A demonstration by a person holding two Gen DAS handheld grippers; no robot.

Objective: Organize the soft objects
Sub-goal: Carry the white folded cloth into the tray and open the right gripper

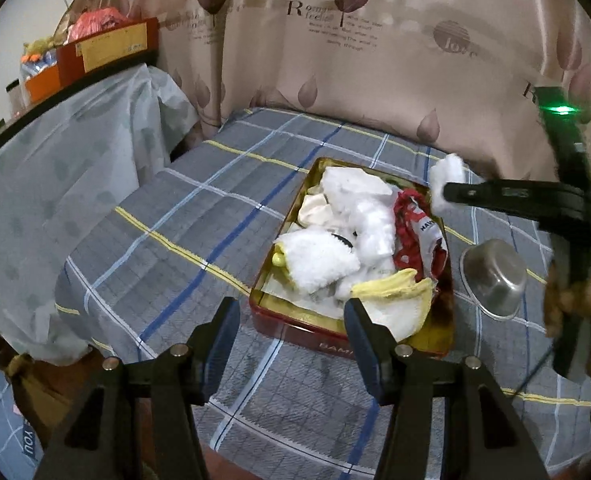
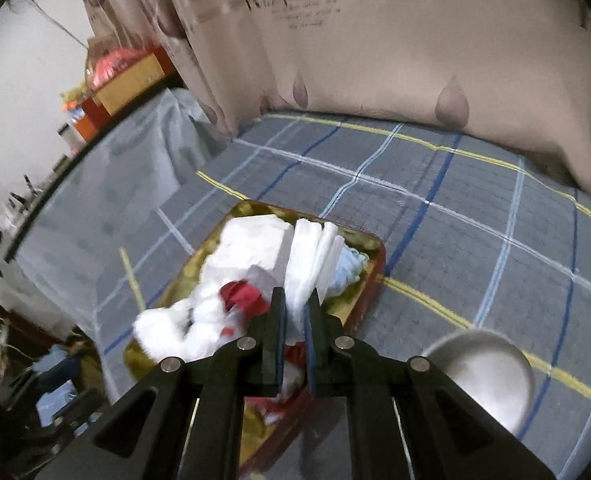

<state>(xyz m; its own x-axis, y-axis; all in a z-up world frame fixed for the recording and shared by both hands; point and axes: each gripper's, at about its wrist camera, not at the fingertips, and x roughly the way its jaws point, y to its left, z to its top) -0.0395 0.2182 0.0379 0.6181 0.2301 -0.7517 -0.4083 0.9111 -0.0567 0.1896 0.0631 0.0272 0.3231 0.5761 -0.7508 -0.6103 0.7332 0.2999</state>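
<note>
A red tin (image 1: pixel 295 330) with a gold inside sits on the plaid bed and holds white cloths (image 1: pixel 359 208), a fluffy white piece (image 1: pixel 319 258), a red dotted cloth (image 1: pixel 409 228) and a yellow-edged cloth (image 1: pixel 395 286). My left gripper (image 1: pixel 293 322) is open and empty, just in front of the tin's near wall. My right gripper (image 2: pixel 297 304) is shut on a folded white pad (image 2: pixel 315 256) and holds it above the tin (image 2: pixel 369 292). In the left wrist view the right gripper (image 1: pixel 447 192) holds the white pad (image 1: pixel 447 176) over the tin's far right corner.
A steel bowl (image 1: pixel 495 276) lies tilted on the bed right of the tin; it shows as a blurred pale bowl (image 2: pixel 491 372) in the right wrist view. A curtain (image 1: pixel 375 60) hangs behind the bed. A covered table (image 1: pixel 55 152) with boxes (image 1: pixel 111 46) stands at left.
</note>
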